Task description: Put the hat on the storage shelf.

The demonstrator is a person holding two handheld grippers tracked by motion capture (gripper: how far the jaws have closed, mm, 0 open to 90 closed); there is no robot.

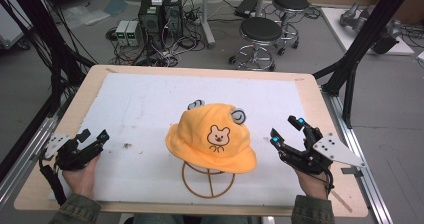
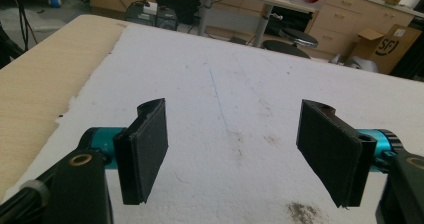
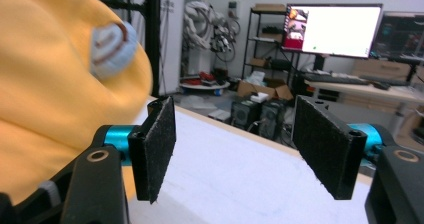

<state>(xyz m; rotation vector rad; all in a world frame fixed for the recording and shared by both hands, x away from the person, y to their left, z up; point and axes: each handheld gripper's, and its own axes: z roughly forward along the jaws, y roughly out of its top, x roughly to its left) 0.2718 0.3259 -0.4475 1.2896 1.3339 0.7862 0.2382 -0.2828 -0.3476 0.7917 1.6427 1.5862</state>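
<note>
An orange bucket hat [image 1: 212, 136] with a bear face and small grey ears sits on a brown wire stand [image 1: 207, 180] near the table's front middle. To its right, my right gripper [image 1: 286, 130] is open and empty, jaws angled up and left toward the hat's brim without touching it. In the right gripper view the hat [image 3: 45, 84] and one grey ear [image 3: 111, 44] lie left of the gripper [image 3: 240, 151]. At the table's front left, my left gripper [image 1: 94, 136] is held low and open; its pads [image 2: 147, 149] frame bare white cloth.
A white cloth [image 1: 150, 109] covers most of the wooden table [image 1: 35, 184]. Black frame posts [image 1: 360, 39] rise at both sides. Two stools [image 1: 260, 31], computer boxes and cables stand on the floor beyond the far edge.
</note>
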